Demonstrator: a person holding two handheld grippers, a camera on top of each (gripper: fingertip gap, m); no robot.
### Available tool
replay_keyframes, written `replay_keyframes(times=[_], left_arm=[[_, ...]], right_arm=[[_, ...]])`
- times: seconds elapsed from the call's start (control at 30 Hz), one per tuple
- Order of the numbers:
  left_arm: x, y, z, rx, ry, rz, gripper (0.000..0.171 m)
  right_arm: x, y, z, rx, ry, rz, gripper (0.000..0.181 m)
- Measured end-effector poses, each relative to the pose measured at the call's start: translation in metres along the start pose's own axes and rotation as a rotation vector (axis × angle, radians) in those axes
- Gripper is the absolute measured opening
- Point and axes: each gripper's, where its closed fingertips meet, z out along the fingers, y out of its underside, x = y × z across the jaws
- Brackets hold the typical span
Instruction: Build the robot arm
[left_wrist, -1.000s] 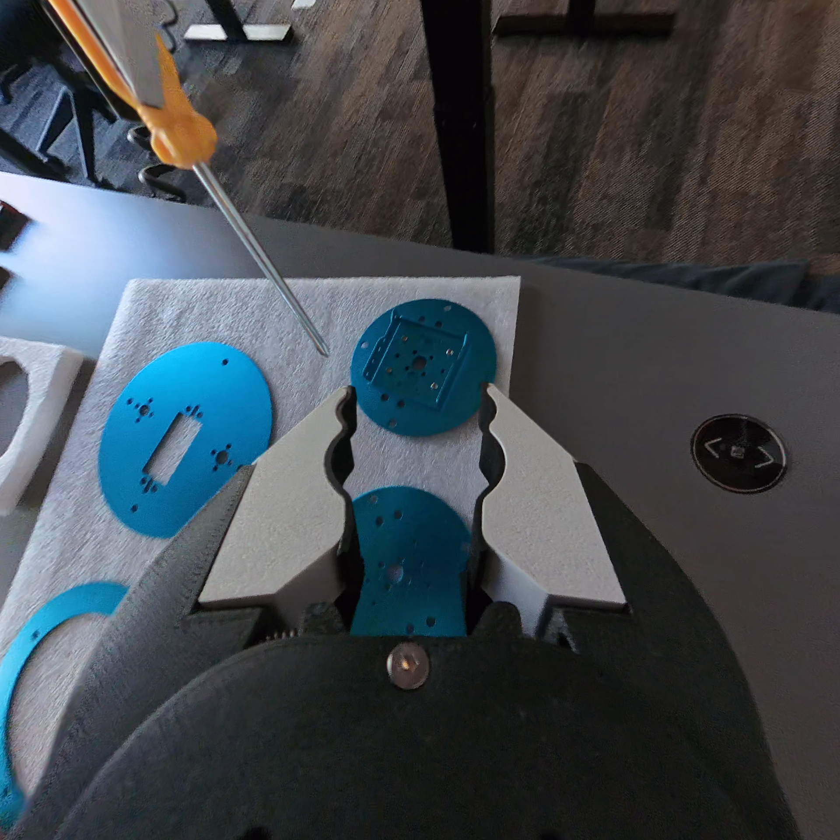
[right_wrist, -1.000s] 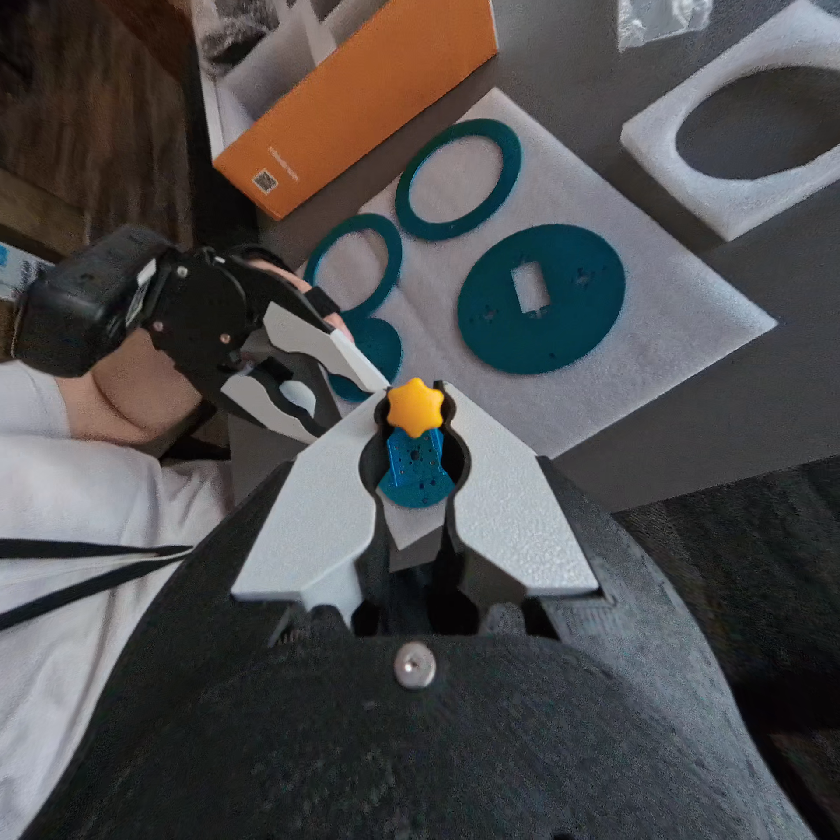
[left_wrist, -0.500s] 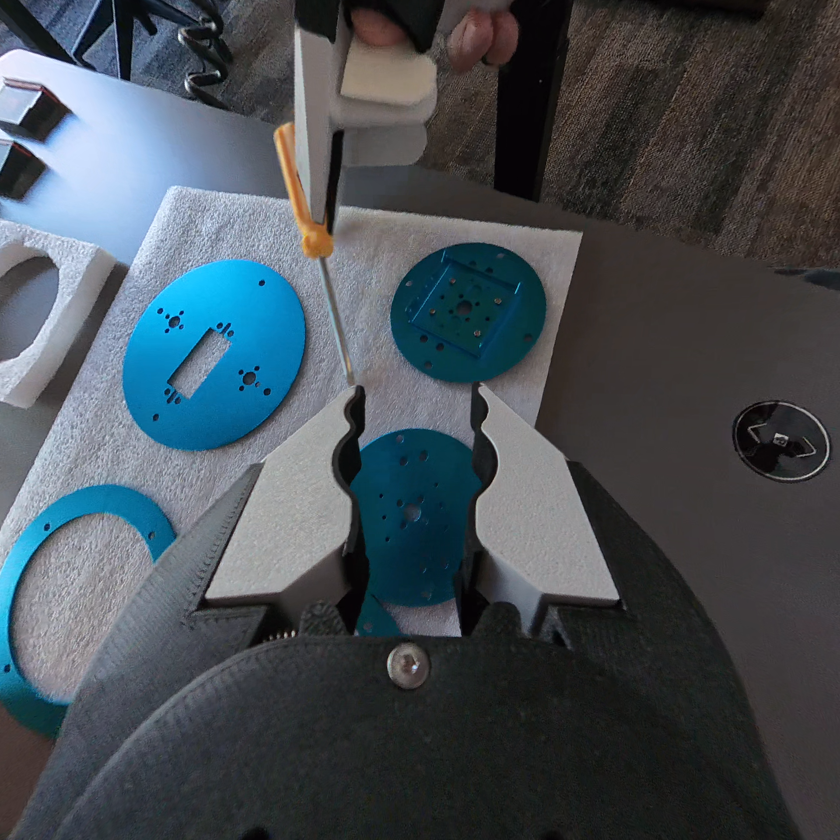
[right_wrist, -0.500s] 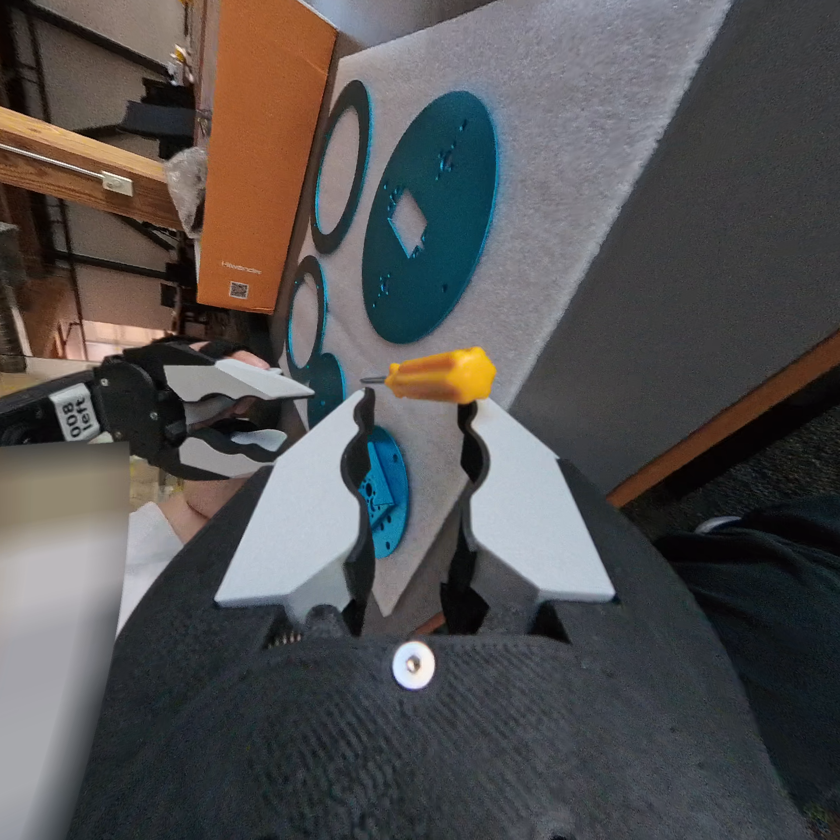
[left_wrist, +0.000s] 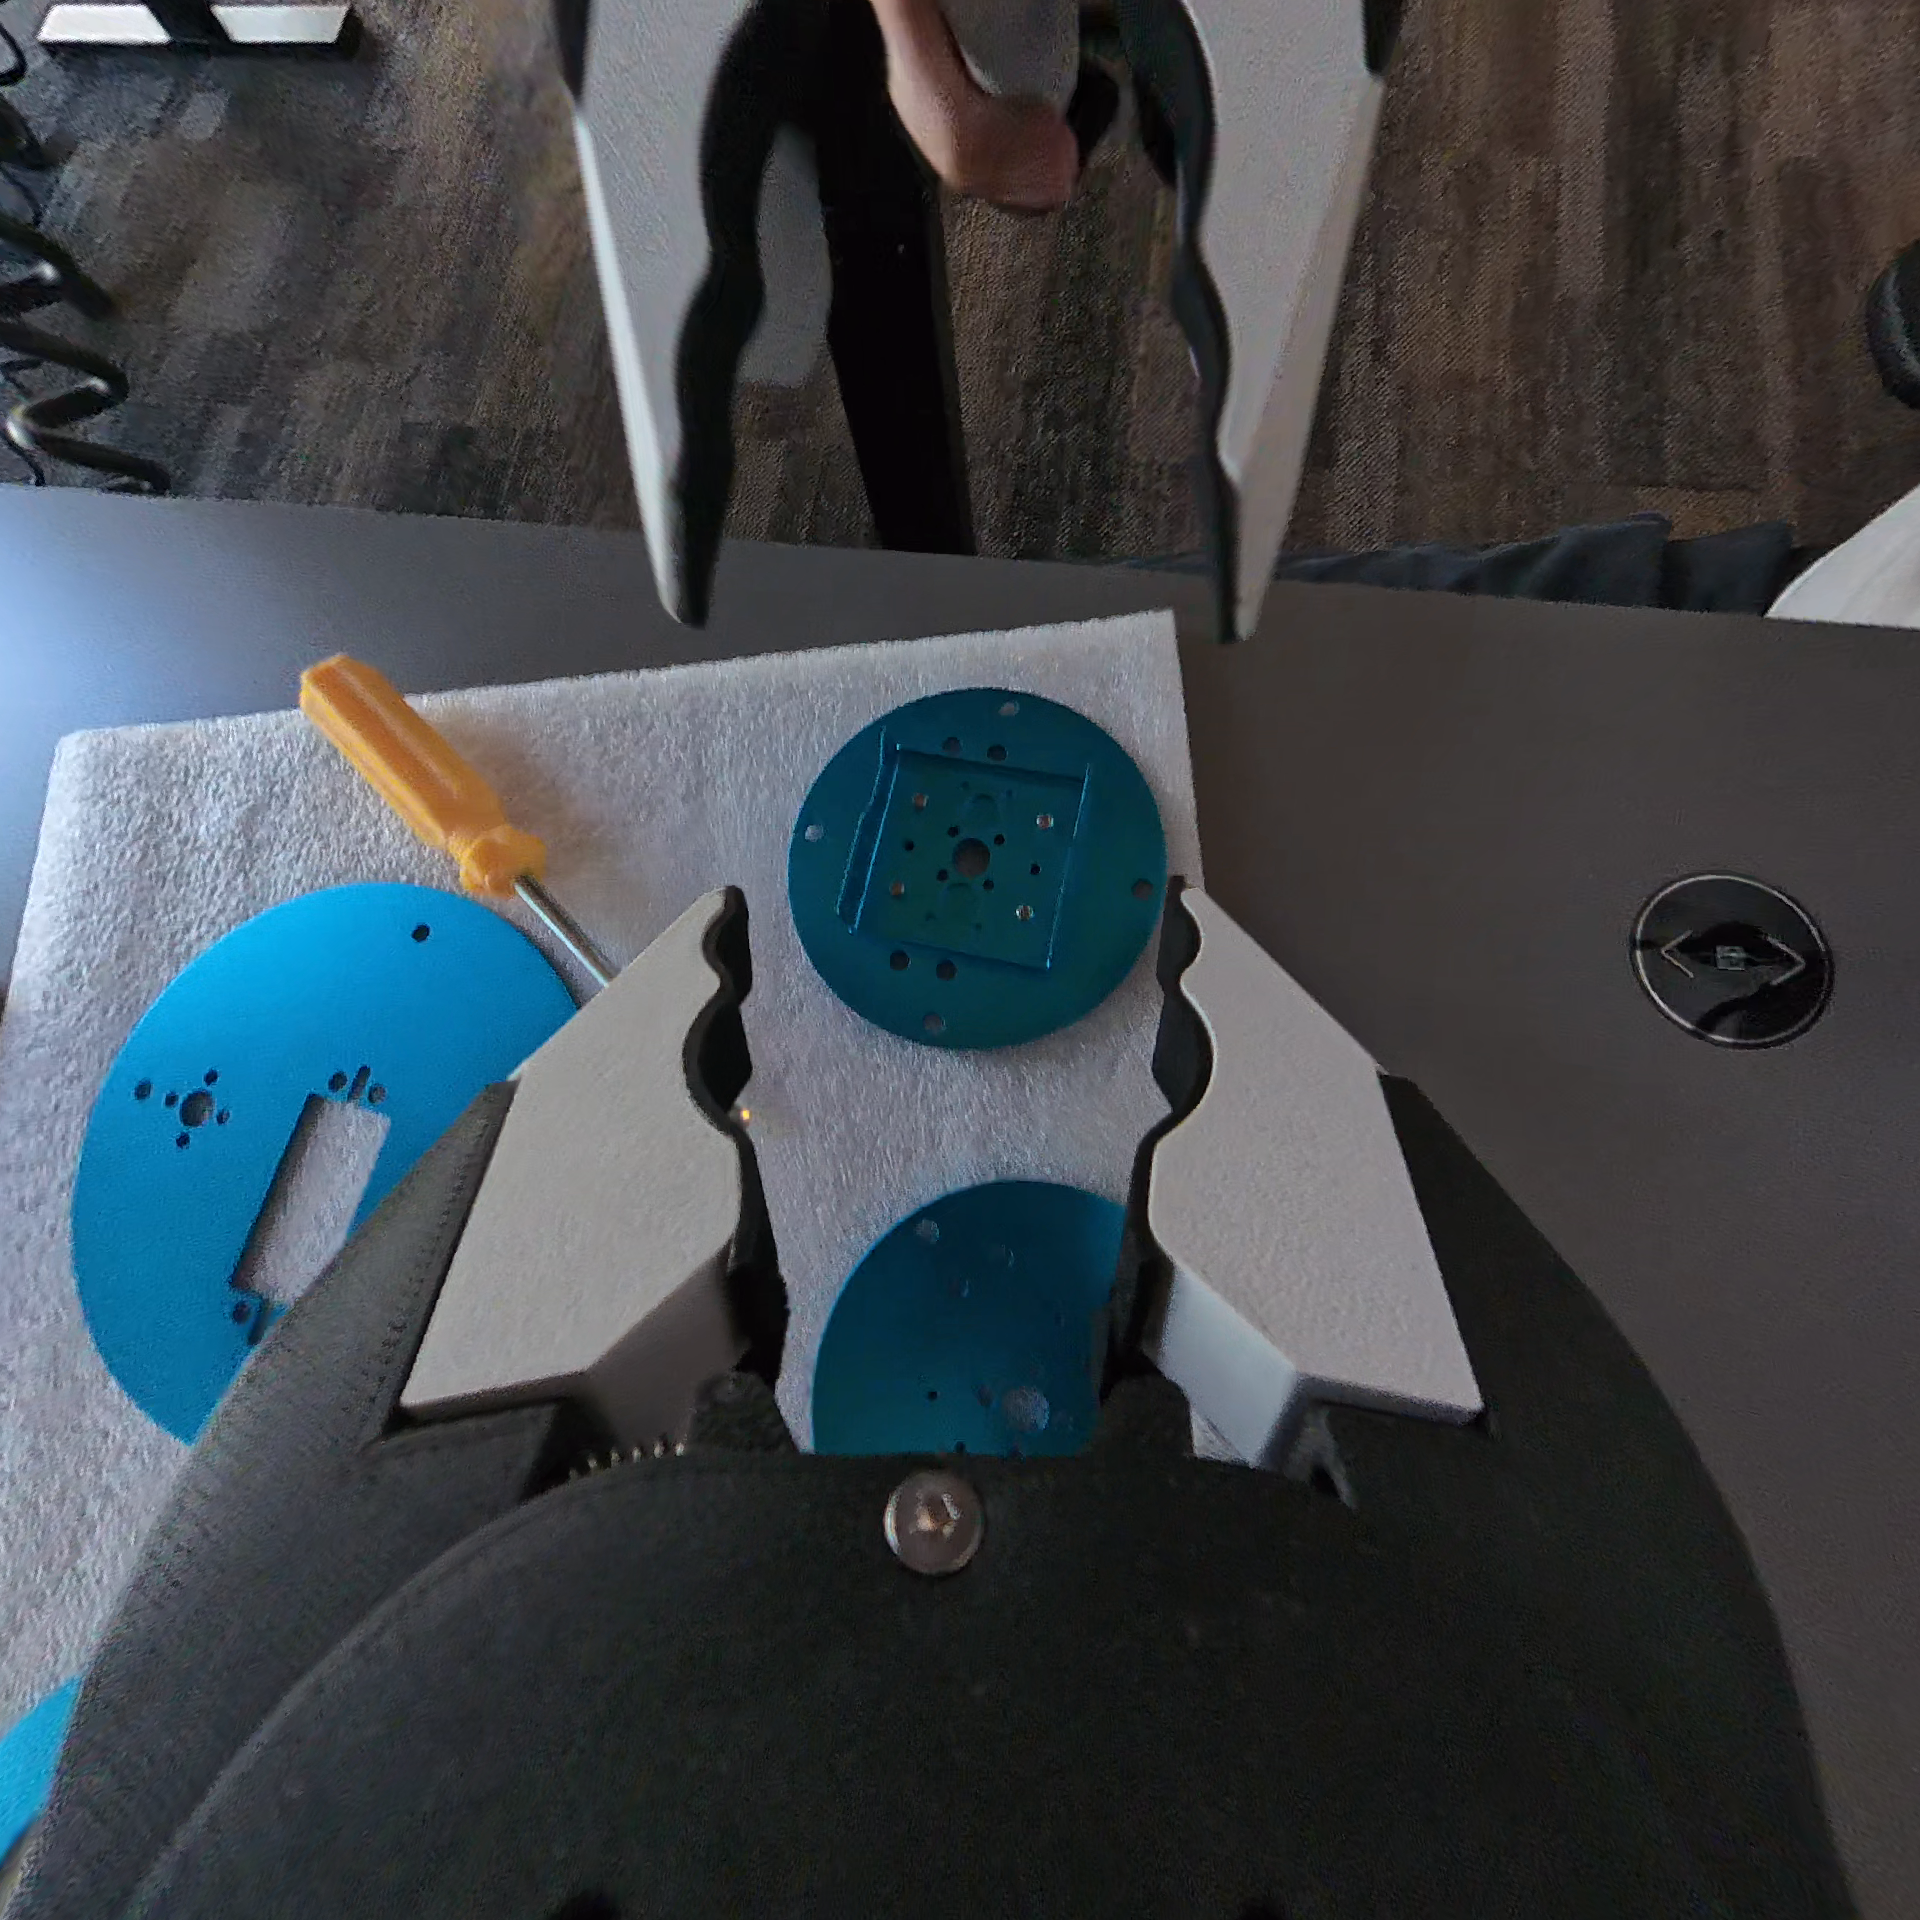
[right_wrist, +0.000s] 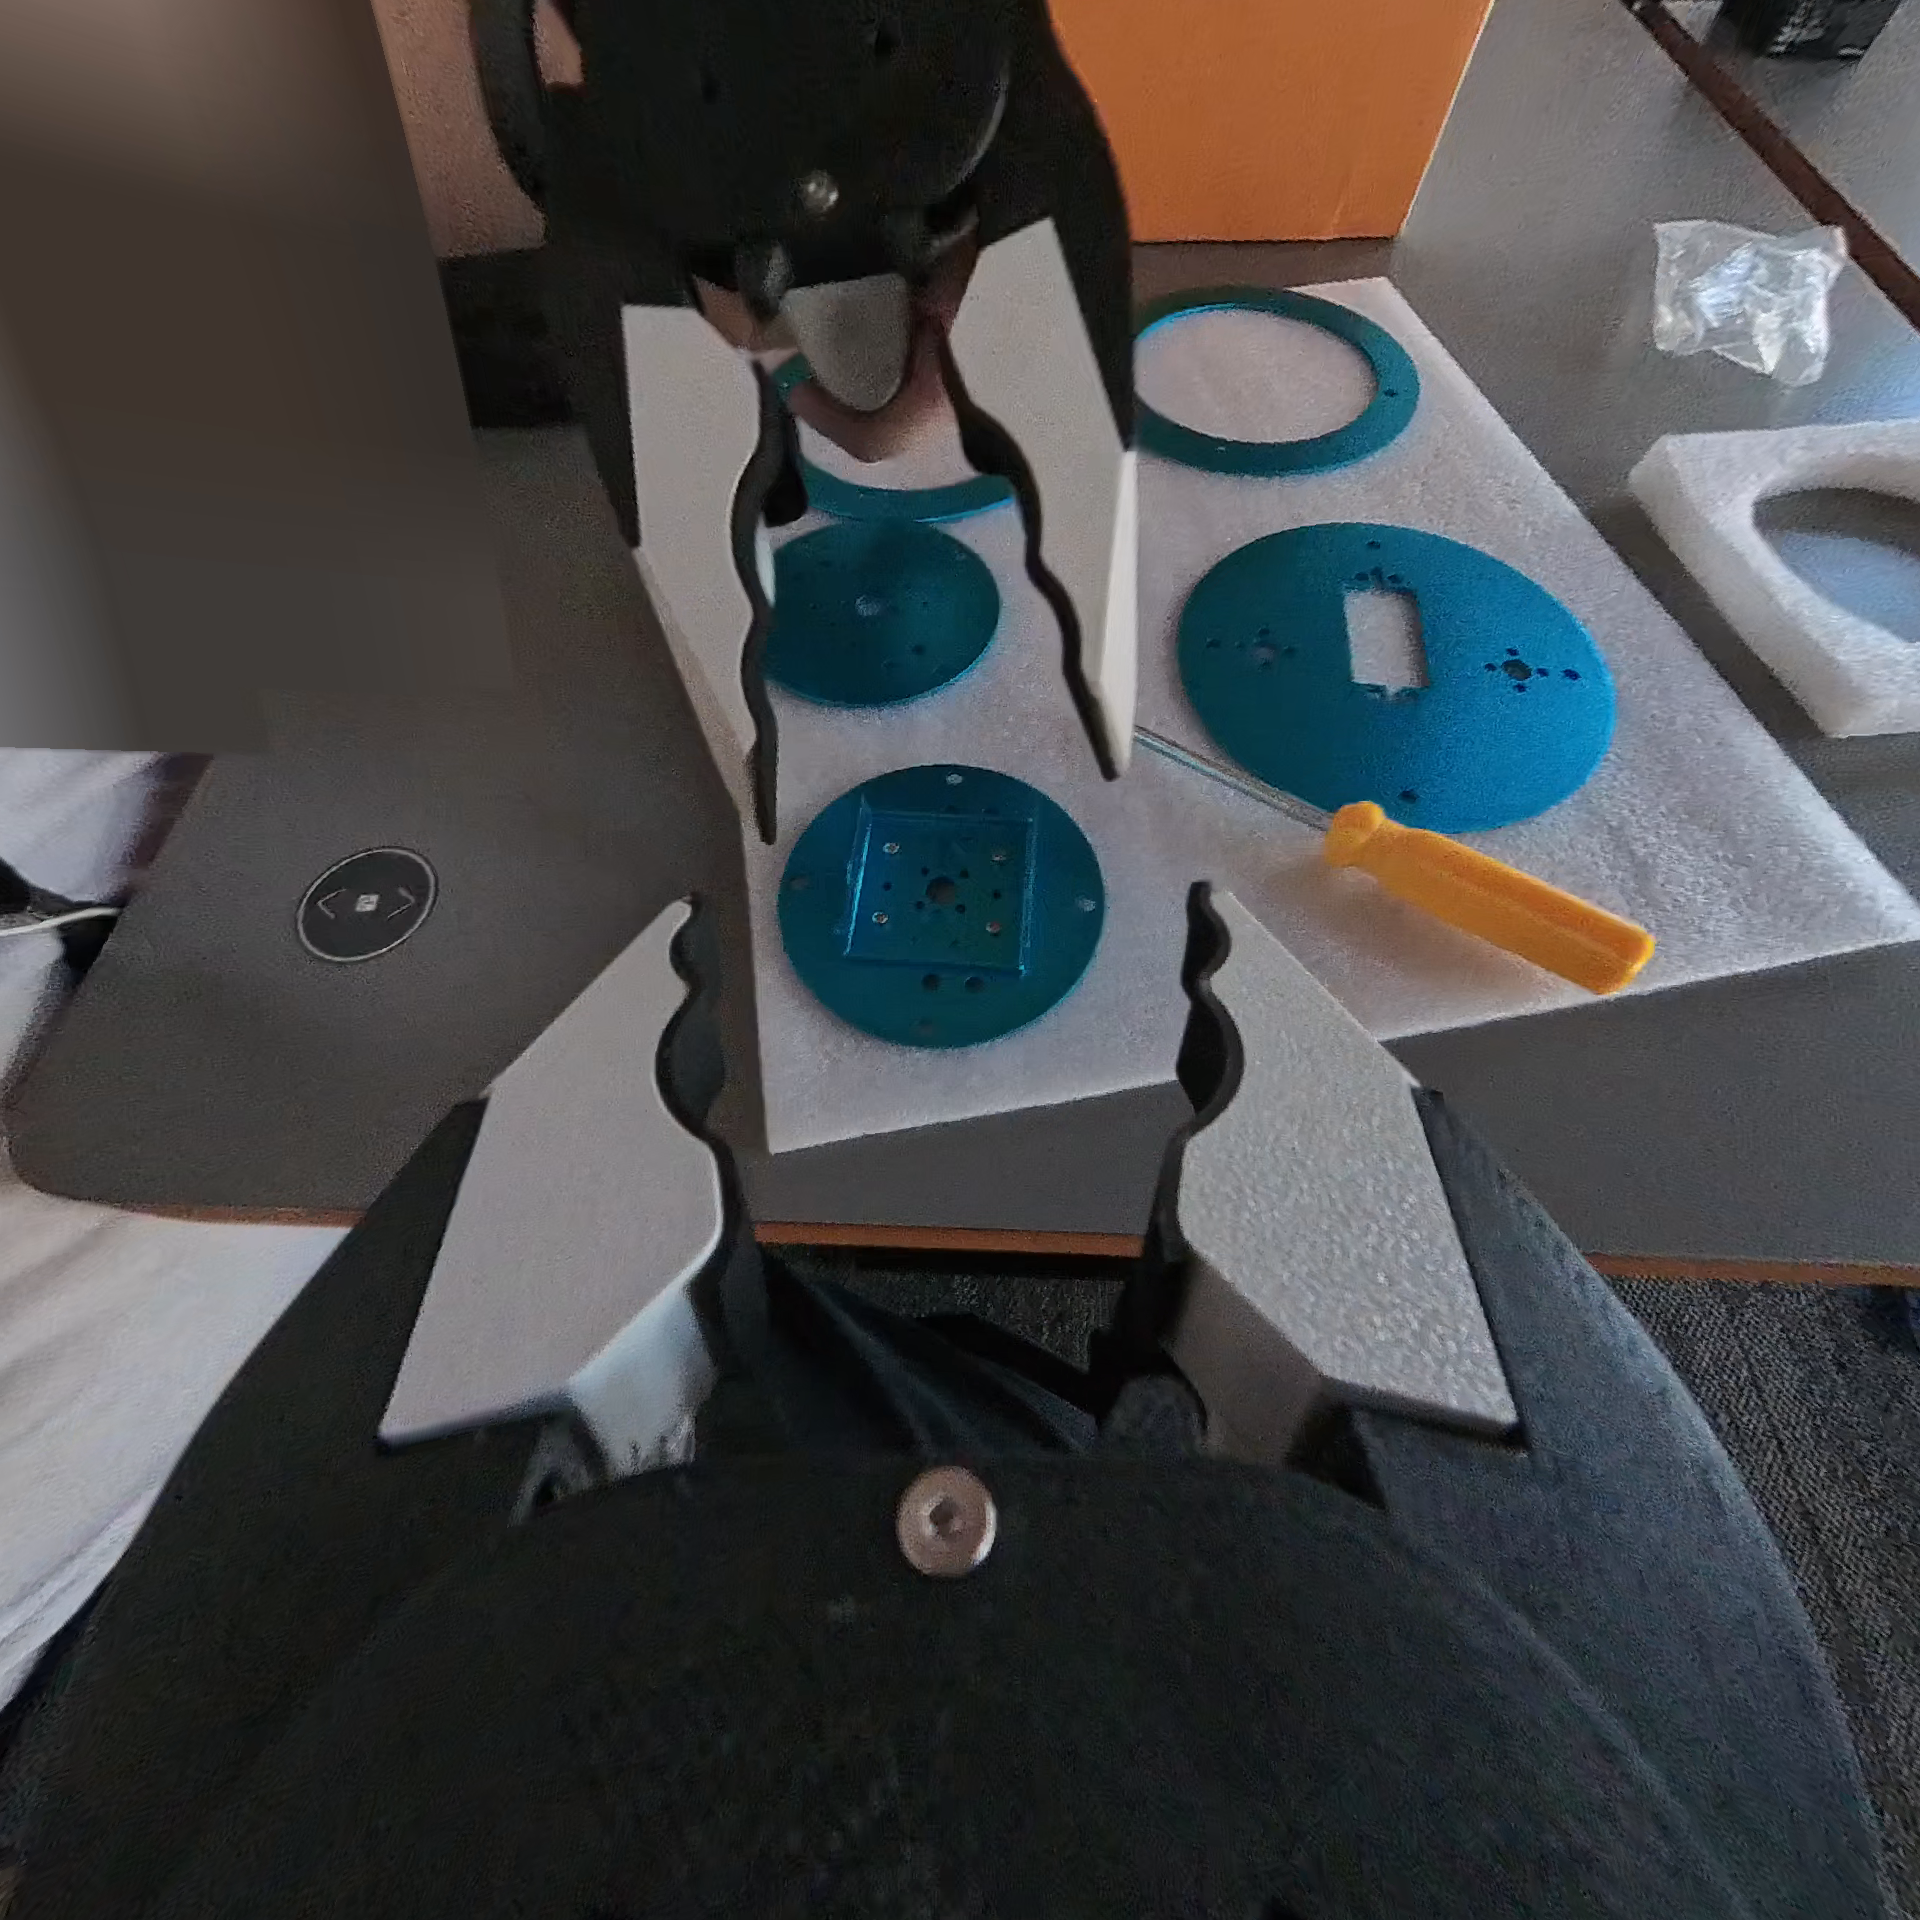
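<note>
Both grippers face each other over a blue round plate with a square recess, which lies on a white foam sheet. My left gripper is open and empty, its fingertips on either side of that plate. My right gripper is open and empty, low at the table edge, with the same plate just ahead. An orange-handled screwdriver lies loose on the foam, its shaft running toward my left finger; it also shows in the right wrist view. A smaller blue disc lies between my left fingers' bases.
A large blue disc with a rectangular hole and two blue rings lie on the foam. An orange box, a clear plastic bag and a white foam block stand beyond. A round black inset sits in the grey table. The gap from one gripper's tips to the other's is roughly 4 cm.
My right gripper has opened and let go of the screwdriver, which now lies on the foam. It has swung round to face my left gripper. My left gripper has opened wider.
</note>
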Motion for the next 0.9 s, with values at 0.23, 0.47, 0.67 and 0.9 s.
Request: replay_keyframes(times=[0.23, 0.47, 0.67, 0.9], left_arm=[[0.001, 0.0, 0.015, -0.079, 0.099, 0.1, 0.086], [0.004, 0.006, 0.022, -0.078, 0.155, 0.053, 0.087], [0.003, 0.006, 0.022, -0.07, 0.166, 0.03, 0.081], [0.003, 0.005, 0.02, -0.082, 0.158, 0.03, 0.08]], right_arm=[[-0.002, 0.022, 0.011, -0.063, -0.049, 0.069, 0.087], [-0.003, 0.032, 0.012, -0.076, -0.084, 0.117, 0.08], [-0.003, 0.033, 0.01, -0.051, -0.086, 0.141, 0.08], [-0.005, 0.033, 0.008, -0.037, -0.082, 0.152, 0.08]])
